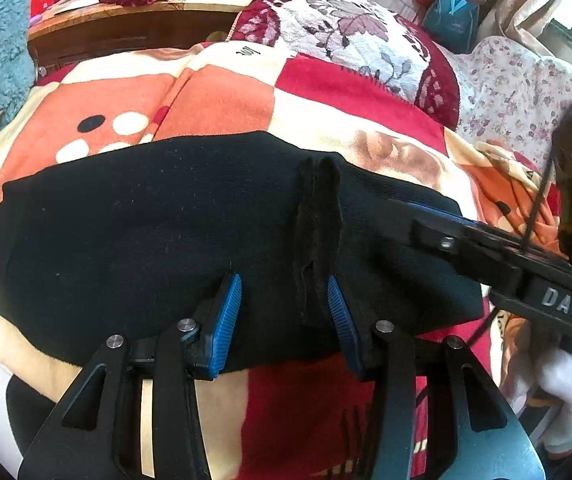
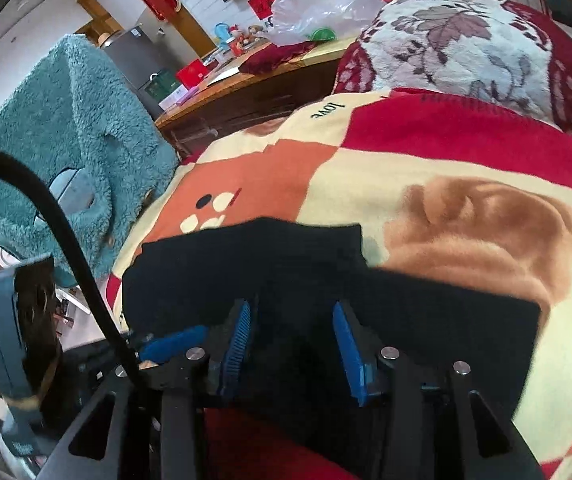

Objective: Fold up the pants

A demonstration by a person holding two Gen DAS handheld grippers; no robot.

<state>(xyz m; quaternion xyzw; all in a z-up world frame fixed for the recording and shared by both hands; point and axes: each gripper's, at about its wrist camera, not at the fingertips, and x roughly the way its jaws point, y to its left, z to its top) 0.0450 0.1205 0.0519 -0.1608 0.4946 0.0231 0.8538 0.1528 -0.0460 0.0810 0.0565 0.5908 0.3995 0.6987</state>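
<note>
The black knitted pants lie already folded in the middle of the frame, on the red, orange and cream checked blanket. The left gripper and the right gripper both stand wide, holding nothing. The cloth looks soft, light and limp, so it is probably best pinched at the thick near edge.

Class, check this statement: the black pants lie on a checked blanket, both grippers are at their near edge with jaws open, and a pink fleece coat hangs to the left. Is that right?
One detail is wrong: the fleece coat is teal, not pink, as the right wrist view shows. The black pants do lie on the checked blanket, and the left gripper and right gripper are open at their near edge.
</note>
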